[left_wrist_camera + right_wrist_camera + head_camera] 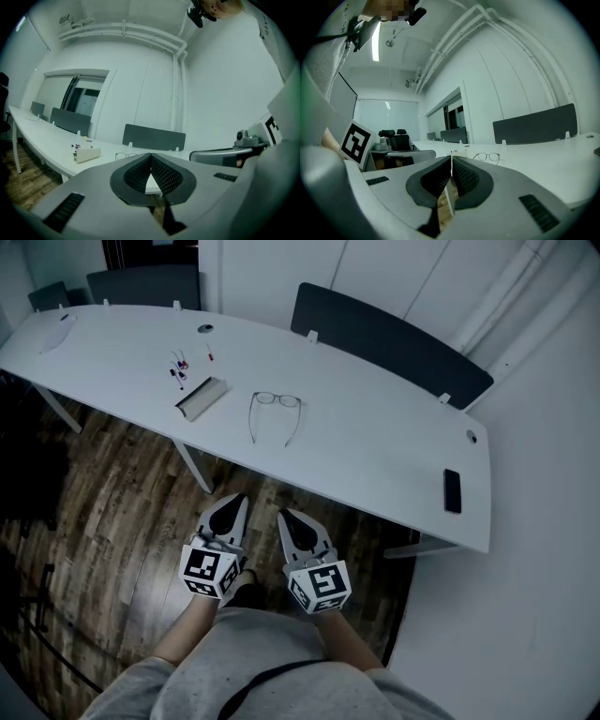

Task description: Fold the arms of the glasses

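Glasses (276,413): on the table (375,451), about mid-length, nearer its near edge than its far edge; arms spread open, tips pointing to the near edge; apart from both grippers
Left gripper (240,498): jaws pressed together, empty; over the wooden floor (112,493), short of the table's near edge
Right gripper (282,515): jaws pressed together, empty; just beside the left gripper, over the same floor
Light case (201,397): left of the glasses, near but not touching
Dark phone (452,490): flat, by the near edge at the right end
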### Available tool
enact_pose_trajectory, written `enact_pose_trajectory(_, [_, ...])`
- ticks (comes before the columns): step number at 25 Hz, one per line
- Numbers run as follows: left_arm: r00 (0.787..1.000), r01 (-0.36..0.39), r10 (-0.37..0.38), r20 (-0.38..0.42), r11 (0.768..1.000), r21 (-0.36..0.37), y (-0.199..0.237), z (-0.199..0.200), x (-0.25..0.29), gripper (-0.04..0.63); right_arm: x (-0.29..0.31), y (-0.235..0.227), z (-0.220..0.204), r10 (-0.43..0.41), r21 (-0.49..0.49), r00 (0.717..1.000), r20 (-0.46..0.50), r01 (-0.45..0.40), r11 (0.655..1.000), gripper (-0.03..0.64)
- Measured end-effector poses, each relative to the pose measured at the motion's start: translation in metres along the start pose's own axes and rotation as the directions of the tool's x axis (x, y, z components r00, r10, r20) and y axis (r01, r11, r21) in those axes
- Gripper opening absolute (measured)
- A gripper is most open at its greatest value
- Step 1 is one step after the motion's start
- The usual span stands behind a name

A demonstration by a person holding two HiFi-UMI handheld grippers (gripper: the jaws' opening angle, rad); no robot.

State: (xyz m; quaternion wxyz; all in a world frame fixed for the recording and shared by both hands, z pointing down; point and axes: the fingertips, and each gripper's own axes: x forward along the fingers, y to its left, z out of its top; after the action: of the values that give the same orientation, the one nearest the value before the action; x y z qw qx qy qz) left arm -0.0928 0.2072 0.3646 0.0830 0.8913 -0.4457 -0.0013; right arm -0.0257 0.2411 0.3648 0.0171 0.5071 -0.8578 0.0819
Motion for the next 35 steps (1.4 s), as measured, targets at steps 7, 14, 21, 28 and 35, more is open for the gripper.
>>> enact_pose_trajectory(7, [0.999,0.049,-0.049,-0.009,0.999,0.012,0.045,0.004,0.045,0.015,0.066,-0.014,0.005,-0.006,-0.011,1.000,0.003,0.006,1.000,0.020])
enact_pose_trajectory(14, [0.997,0.070,-0.070,-0.013,0.998,0.006,0.085,0.008,0.074,0.015,0.115,-0.026,0.009,-0.024,-0.007,1.000,0.002,0.024,1.000,0.020])
enact_pose_trajectory(21, [0.995,0.079,-0.082,-0.063,0.996,-0.046,0.096,-0.016,0.098,0.015,0.126,-0.047,-0.004,-0.031,0.015,0.999,-0.022,0.031,0.999,0.020])
enact_pose_trajectory(28, [0.994,0.061,-0.066,-0.085,0.997,-0.056,0.113,-0.024,0.117,0.015,0.146,-0.077,-0.011,-0.062,0.020,0.996,-0.065,0.063,0.998,0.020])
enact_pose_trajectory(35, [0.995,0.044,-0.044,-0.091,0.999,-0.007,0.142,-0.020,0.147,0.015,0.183,-0.112,-0.007,-0.046,0.011,0.997,-0.069,0.046,0.999,0.020])
